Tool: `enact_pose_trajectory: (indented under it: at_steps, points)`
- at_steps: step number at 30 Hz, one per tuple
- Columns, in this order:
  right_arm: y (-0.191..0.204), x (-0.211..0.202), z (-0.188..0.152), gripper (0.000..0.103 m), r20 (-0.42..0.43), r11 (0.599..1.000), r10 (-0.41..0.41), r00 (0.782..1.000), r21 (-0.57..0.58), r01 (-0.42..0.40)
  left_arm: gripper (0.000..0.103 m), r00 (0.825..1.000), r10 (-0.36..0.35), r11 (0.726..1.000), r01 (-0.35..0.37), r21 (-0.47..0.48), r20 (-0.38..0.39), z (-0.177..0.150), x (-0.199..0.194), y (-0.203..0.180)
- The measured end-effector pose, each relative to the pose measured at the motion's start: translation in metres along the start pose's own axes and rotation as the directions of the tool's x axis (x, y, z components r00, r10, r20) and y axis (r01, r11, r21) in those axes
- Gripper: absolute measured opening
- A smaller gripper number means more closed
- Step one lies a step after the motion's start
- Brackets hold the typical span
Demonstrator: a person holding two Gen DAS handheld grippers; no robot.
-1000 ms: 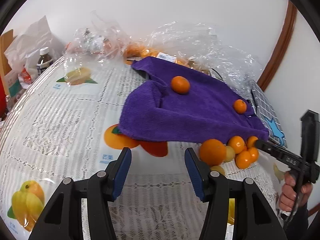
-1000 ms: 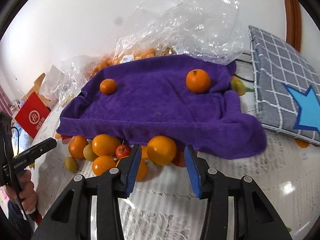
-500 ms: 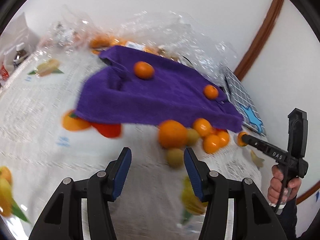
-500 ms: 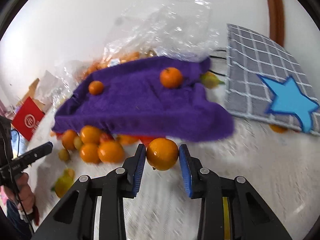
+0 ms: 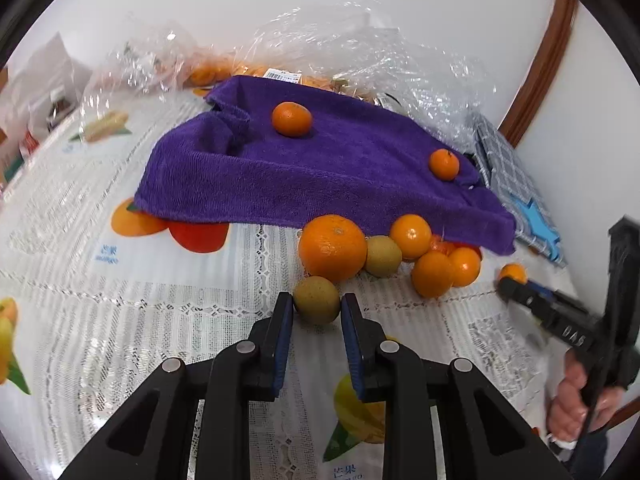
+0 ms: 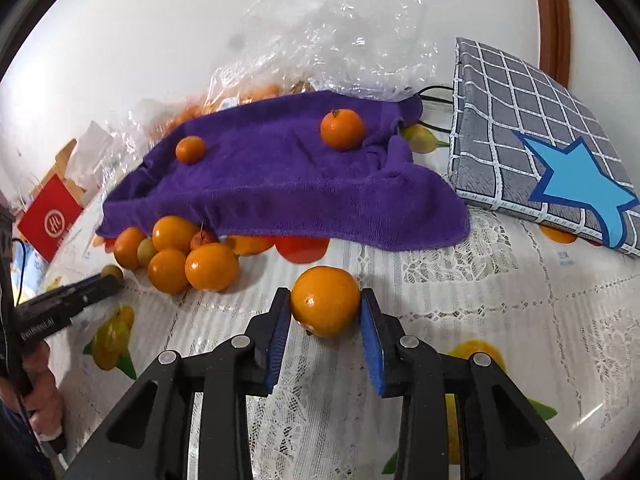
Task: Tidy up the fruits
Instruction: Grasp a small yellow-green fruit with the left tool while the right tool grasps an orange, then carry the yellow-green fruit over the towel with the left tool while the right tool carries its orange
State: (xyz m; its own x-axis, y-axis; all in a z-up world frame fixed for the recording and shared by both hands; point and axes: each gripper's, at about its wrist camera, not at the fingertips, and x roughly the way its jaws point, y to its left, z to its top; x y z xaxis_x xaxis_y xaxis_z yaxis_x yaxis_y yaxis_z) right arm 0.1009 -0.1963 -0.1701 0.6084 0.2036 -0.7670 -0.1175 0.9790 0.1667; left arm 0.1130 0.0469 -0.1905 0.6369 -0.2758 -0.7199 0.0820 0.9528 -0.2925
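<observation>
Blue-padded left tongs [image 5: 316,312] are closed to the width of a brownish-green round fruit [image 5: 316,299], both pads touching its sides; the fruit sits on the bench [image 5: 160,312]. Right tongs [image 6: 325,312] are likewise closed on a large orange [image 6: 325,301], pads against both flanks, on the lace-patterned bench cover.

Just beyond the left tongs lies a cluster: a big orange [image 5: 333,248] touching the held fruit, a second green-brown fruit [image 5: 383,256] and several smaller oranges [image 5: 434,274] at the near edge of a purple towel [image 5: 320,176]. Two mandarins [image 5: 291,119] rest on top of the towel, well apart.

Writing: the bench cover carries small blue printed characters, too small to read. A red box [image 6: 48,216] at far left of the right view bears a white circular logo. A white barcode label [image 5: 282,76] shows on the clear plastic bag [image 5: 360,52] behind the towel; not readable.

Open bench surface lies left of the towel. To the right, a grey checked cushion [image 6: 520,128] with a blue star sits beside the towel edge.
</observation>
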Motion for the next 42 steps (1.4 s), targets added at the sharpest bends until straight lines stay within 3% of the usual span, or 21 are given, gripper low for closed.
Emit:
enact_pose_trajectory:
  at_steps: [7,12,22,26,31,35,39,42]
  points:
    - [0.009,-0.011,-0.005,0.034,0.033,0.998,0.007,0.999,-0.065,-0.005,0.024,0.998,-0.036,0.999,0.037,-0.029,0.042,-0.002,-0.007,0.006]
    - [0.002,-0.020,-0.005,0.034,0.079,0.998,0.059,0.995,-0.032,-0.057,0.024,0.986,-0.080,0.996,0.086,-0.033,0.144,-0.006,-0.026,0.007]
    - [0.001,-0.037,0.008,0.034,0.140,0.997,0.072,0.987,-0.002,-0.073,0.023,0.976,0.010,0.999,-0.003,-0.034,0.220,0.012,-0.039,0.006]
    - [0.014,-0.051,0.031,0.034,0.196,0.997,0.080,0.977,-0.037,-0.074,0.024,0.933,0.065,0.994,-0.091,0.057,0.354,0.042,-0.060,-0.004]
    - [0.025,-0.052,0.071,0.034,0.254,0.996,0.078,0.964,-0.070,-0.062,0.024,0.907,0.002,0.998,-0.032,0.063,0.422,0.087,-0.066,-0.003]
    - [0.028,-0.040,0.102,0.034,0.267,0.996,0.063,0.962,-0.072,-0.046,0.024,0.885,0.008,0.996,-0.046,0.071,0.465,0.118,-0.050,-0.004]
    - [0.028,-0.031,0.124,0.034,0.295,0.993,0.117,0.948,-0.041,-0.109,0.024,0.889,0.032,0.998,-0.051,0.031,0.457,0.125,-0.024,0.012]
    - [0.031,-0.010,0.124,0.034,0.279,0.998,0.053,0.959,-0.044,-0.042,0.024,0.905,0.063,0.997,-0.077,0.016,0.421,0.118,-0.005,0.022]
